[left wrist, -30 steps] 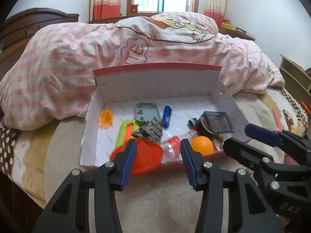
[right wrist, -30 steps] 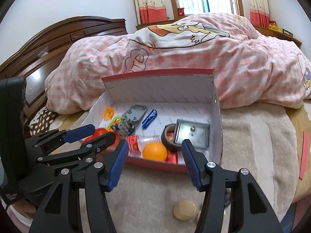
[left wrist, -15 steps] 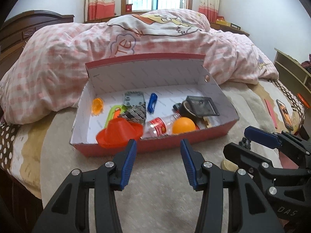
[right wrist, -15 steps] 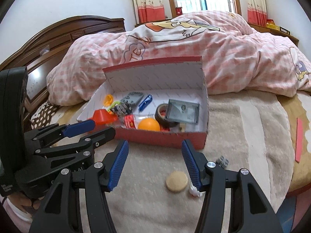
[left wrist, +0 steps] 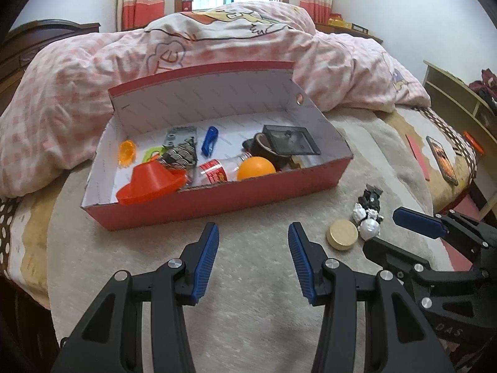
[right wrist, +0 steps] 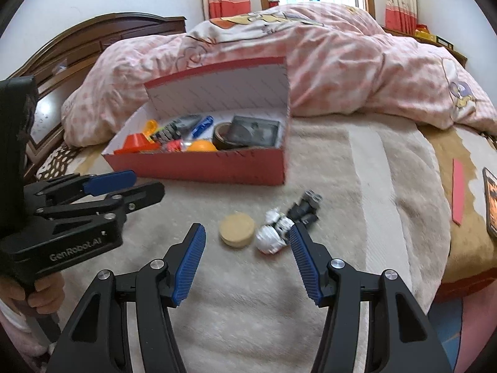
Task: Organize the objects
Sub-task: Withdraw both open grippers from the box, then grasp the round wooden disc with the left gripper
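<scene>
An open red cardboard box (left wrist: 217,199) (right wrist: 198,168) lies on the beige blanket, holding an orange funnel (left wrist: 149,180), an orange ball (left wrist: 256,168), a small bottle (left wrist: 217,171), a blue clip (left wrist: 209,140) and other small items. In front of the box lie a round wooden disc (left wrist: 341,234) (right wrist: 237,228) and a small white-and-black toy figure (left wrist: 368,214) (right wrist: 285,223). My left gripper (left wrist: 253,261) is open and empty, short of the box. My right gripper (right wrist: 247,258) is open and empty, just short of the disc and figure.
A rumpled pink checked quilt (left wrist: 217,56) is piled behind the box. A phone (left wrist: 441,158) and a red strip (left wrist: 417,155) lie at the right bed edge. A dark wooden headboard (right wrist: 93,40) stands at the left. A shelf (left wrist: 459,99) stands at far right.
Both grippers have drawn back from the box, which now looks farther away. The disc and toy figure have come fully into view in front of the right gripper.
</scene>
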Available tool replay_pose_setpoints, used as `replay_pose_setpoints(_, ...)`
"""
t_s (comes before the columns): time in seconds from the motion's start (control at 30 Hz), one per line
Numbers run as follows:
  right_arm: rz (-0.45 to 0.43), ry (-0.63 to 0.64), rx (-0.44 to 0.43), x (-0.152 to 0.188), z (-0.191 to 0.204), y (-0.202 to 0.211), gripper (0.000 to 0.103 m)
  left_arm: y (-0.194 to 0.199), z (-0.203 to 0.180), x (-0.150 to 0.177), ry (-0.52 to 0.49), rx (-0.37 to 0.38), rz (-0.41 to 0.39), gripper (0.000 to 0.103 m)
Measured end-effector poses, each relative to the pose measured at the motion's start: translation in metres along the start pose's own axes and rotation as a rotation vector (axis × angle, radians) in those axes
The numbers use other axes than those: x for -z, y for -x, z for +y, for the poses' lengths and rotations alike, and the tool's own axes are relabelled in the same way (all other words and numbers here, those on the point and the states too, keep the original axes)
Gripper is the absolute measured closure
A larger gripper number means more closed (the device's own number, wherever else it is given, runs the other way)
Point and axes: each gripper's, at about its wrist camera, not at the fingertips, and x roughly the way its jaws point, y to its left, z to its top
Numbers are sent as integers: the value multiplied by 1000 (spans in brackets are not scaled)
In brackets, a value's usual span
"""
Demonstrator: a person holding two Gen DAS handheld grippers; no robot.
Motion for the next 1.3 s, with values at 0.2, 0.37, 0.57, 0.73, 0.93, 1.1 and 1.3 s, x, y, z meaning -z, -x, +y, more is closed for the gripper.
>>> replay_pose_setpoints(0.2, 23, 13, 22, 5, -8, -4, 45, -4, -7, 4, -12, 19, 19, 56)
replay_pose_setpoints(0.37, 57, 77, 45, 12, -9, -7, 45, -9, -14, 6, -32, 60, 42, 56)
replay_pose_setpoints(0.57, 66, 98, 46, 16, -17, -8, 45, -16, -31, 10, -92, 98, 70, 56)
replay_pose_setpoints(0.73, 83, 131, 49, 15, -23, -10, 45, -23, -45, 11, -134, 120, 88, 56)
replay_pose_setpoints(0.93, 94, 181, 51, 17, -24, -12, 45, -35, -57, 9, -164, 121, 104, 56)
replay_pose_setpoints(1.1, 94, 168, 46, 16, -29, -12, 45, -41, -64, 6, -188, 129, 100, 57)
replay_pose_setpoints(1.3, 100, 183, 43, 16, -31, -11, 45, -51, -73, 0, -223, 122, 93, 57)
